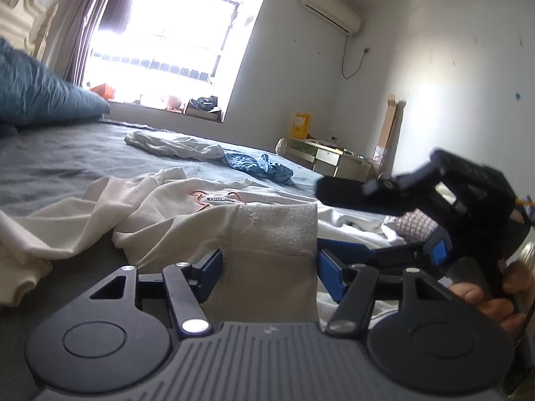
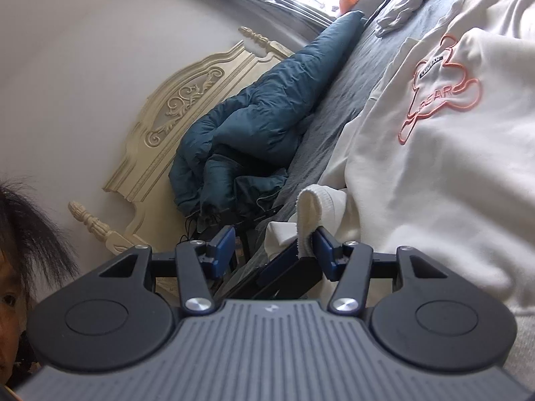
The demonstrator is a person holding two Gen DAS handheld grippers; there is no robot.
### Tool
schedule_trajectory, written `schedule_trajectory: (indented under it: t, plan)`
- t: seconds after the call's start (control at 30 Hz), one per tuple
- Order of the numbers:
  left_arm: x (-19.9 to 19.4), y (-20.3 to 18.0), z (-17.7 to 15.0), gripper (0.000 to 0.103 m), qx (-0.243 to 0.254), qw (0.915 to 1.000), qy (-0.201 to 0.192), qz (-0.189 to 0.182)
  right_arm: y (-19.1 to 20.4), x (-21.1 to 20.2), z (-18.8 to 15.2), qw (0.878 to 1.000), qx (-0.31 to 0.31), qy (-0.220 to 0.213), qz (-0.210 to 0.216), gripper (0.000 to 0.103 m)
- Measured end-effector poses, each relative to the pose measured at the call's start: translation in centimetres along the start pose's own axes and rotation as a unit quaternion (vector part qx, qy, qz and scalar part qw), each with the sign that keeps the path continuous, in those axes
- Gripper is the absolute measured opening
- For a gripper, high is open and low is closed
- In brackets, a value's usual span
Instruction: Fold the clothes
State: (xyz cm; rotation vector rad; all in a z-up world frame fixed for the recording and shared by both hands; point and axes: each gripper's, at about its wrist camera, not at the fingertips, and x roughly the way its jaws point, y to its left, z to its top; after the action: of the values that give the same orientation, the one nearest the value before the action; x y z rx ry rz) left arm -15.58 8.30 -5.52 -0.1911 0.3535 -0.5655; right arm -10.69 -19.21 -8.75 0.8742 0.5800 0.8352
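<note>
A cream sweatshirt [image 1: 160,207] with an orange bear outline lies on the grey bed; it also fills the right wrist view [image 2: 434,133]. In the left wrist view its ribbed cuff [image 1: 274,234] stands between the blue pads of my left gripper [image 1: 269,267], whose jaws are wide apart, one at each side of the cuff. My right gripper shows in the left wrist view [image 1: 418,197] at the right, held by a hand. In its own view my right gripper [image 2: 272,247] has its jaws apart, with a white ribbed cuff [image 2: 314,210] resting against the right pad.
A white garment [image 1: 174,145] and a blue garment [image 1: 260,167] lie farther back on the bed. A teal duvet [image 2: 254,123] is bunched against the cream headboard [image 2: 174,107]. A window, a desk [image 1: 327,157] and an air conditioner stand beyond. A person's face is at the left edge [image 2: 10,300].
</note>
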Motion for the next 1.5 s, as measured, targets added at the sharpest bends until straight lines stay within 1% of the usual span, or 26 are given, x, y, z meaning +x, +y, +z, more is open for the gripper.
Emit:
schedule_trajectory:
  t: [0.07,0.27,0.4,0.5,0.67,0.77,0.87,0.97,1.03,1.17,1.2,1.23,1.27,1.33,1.37,1.4,1.5]
  plan:
    - [-0.1,0.6,0.0,0.063,-0.014,0.9999,-0.001,-0.001,-0.2,-0.1,0.0,1.000,0.001,-0.001,-0.002,0.051]
    - [-0.1,2.0,-0.2,0.062,-0.037,0.9993,0.001,-0.003,-0.8,0.0,-0.3,1.000,0.004,0.001,-0.013,0.051]
    - [-0.3,2.6,-0.5,0.062,-0.043,0.9991,0.002,-0.002,-1.2,0.6,-0.4,1.000,0.001,0.003,-0.027,0.045]
    - [-0.6,3.2,-0.7,0.062,-0.055,0.9985,0.002,-0.009,-1.5,1.0,-0.5,0.999,-0.002,0.007,-0.035,0.044]
    - [-1.0,4.2,-1.1,0.062,-0.071,0.9974,0.005,-0.017,-1.6,1.5,-0.5,0.999,-0.013,0.014,-0.046,0.043]
    - [-1.1,4.5,-1.3,0.062,-0.075,0.9970,0.006,-0.015,-1.4,2.0,-0.4,0.997,-0.029,0.018,-0.067,0.039]
    - [-1.2,4.7,-1.4,0.062,-0.081,0.9965,0.006,-0.016,-1.2,2.6,-0.3,0.996,-0.036,0.025,-0.077,0.038]
    - [-1.1,4.7,-1.4,0.062,-0.079,0.9967,0.008,-0.016,-0.7,3.3,-0.2,0.996,-0.046,0.034,-0.073,0.038]
    - [-1.1,4.6,-1.5,0.062,-0.076,0.9969,0.008,-0.017,-0.1,3.9,-0.4,0.994,-0.066,0.044,-0.078,0.038]
    - [-1.0,4.3,-1.8,0.062,-0.067,0.9975,0.019,-0.010,0.9,5.2,-1.0,0.986,-0.111,0.073,-0.105,0.037]
    - [-1.0,4.2,-1.9,0.062,-0.064,0.9977,0.022,-0.008,1.3,5.4,-1.1,0.982,-0.129,0.075,-0.119,0.028]
    - [-1.1,4.2,-2.0,0.062,-0.065,0.9977,0.019,-0.007,1.6,5.6,-1.2,0.977,-0.148,0.076,-0.134,0.018]
    - [-1.3,4.1,-2.1,0.062,-0.067,0.9977,0.015,-0.005,2.0,5.8,-1.4,0.971,-0.170,0.078,-0.151,0.004]
    - [-1.4,4.2,-2.0,0.062,-0.068,0.9976,0.011,0.000,2.7,5.7,-1.7,0.961,-0.202,0.074,-0.175,0.003]
    - [-1.4,4.2,-1.9,0.062,-0.069,0.9976,0.010,0.004,3.0,5.5,-1.8,0.958,-0.212,0.070,-0.178,0.002]
    - [-1.5,4.1,-1.9,0.062,-0.066,0.9977,0.009,0.010,3.3,5.3,-1.9,0.956,-0.220,0.066,-0.180,0.002]
    - [-1.8,3.5,-1.7,0.062,-0.052,0.9980,0.011,0.036,4.7,4.5,-2.2,0.943,-0.259,0.044,-0.203,0.001]
